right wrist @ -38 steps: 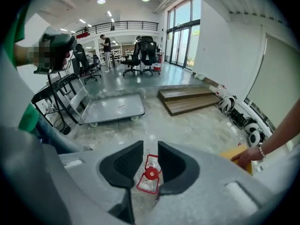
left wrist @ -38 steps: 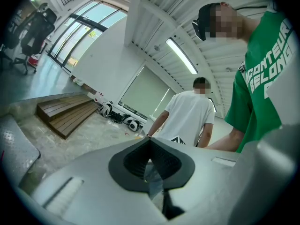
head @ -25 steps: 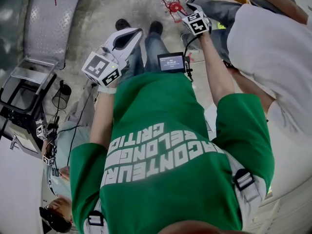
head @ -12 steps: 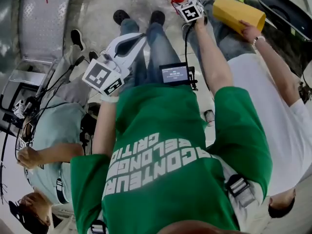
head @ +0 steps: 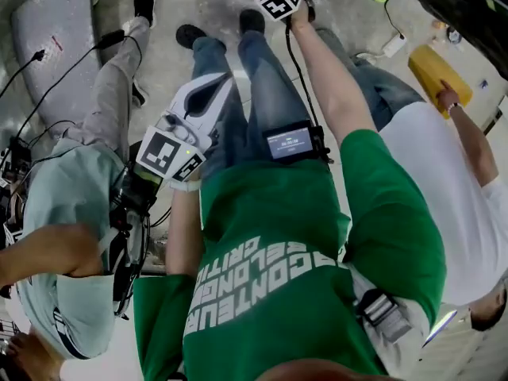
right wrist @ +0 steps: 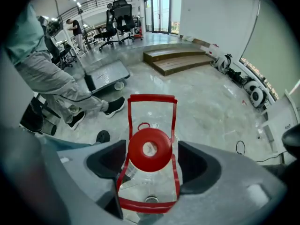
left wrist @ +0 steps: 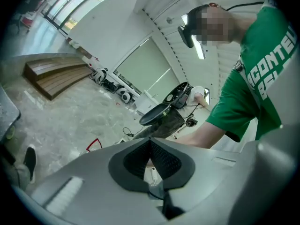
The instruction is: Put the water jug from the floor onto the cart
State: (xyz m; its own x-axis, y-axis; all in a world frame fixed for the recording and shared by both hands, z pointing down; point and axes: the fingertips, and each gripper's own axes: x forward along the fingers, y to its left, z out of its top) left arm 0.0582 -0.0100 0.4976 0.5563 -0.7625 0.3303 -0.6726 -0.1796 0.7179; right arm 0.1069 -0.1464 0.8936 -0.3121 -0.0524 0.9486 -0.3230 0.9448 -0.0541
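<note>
1. The water jug (right wrist: 149, 149) is standing on the floor (right wrist: 211, 102), and it's being straddled by the right gripper (right wrist: 151, 163), fingers wide apart. They're best being centred on the red neck before any squeezing.
2. The left gripper (left wrist: 151, 161) is being held idle, fingers together on nothing.
3. Compared with a second ago, the right gripper is being carried lower, its fingers just opened.

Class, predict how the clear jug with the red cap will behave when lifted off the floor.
Water jug: probably rigid, its clear wall caged by a red frame. Smooth, glossy plastic may slip. Weight unclear; I cannot see how full it is.
</note>
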